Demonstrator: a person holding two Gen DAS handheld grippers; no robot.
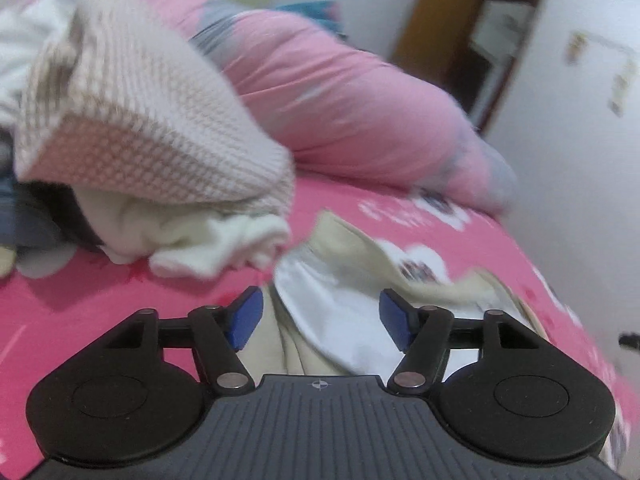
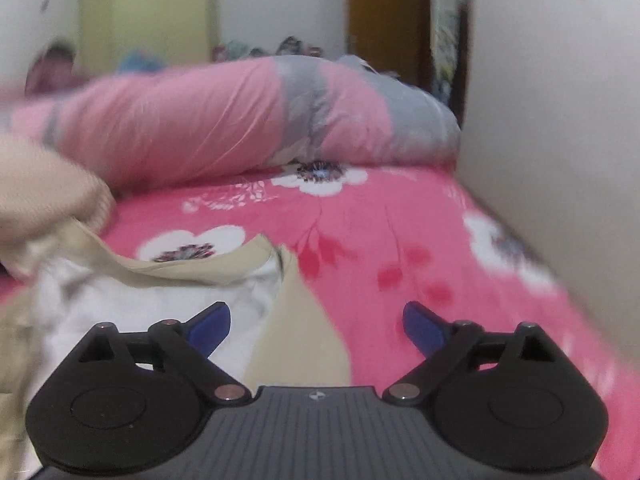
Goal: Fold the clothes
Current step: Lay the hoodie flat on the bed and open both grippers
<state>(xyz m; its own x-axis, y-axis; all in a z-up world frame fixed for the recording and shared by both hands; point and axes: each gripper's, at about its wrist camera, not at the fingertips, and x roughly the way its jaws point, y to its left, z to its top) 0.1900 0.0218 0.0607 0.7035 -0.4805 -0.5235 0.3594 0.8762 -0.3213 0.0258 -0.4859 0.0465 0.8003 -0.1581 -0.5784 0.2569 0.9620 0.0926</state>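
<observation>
A beige garment with a white lining (image 1: 336,312) lies crumpled on the pink floral bed sheet (image 1: 120,292). My left gripper (image 1: 320,316) is open just above it, blue fingertips either side of the white lining. In the right wrist view the same garment (image 2: 168,300) lies at the lower left. My right gripper (image 2: 316,328) is open over its right edge and the sheet (image 2: 400,232), holding nothing.
A pile of clothes topped by a beige knitted sweater (image 1: 152,120) sits at the left, with white cloth (image 1: 208,244) beneath. A rolled pink and grey quilt (image 2: 240,120) lies across the far side. A white wall (image 2: 560,120) borders the bed on the right.
</observation>
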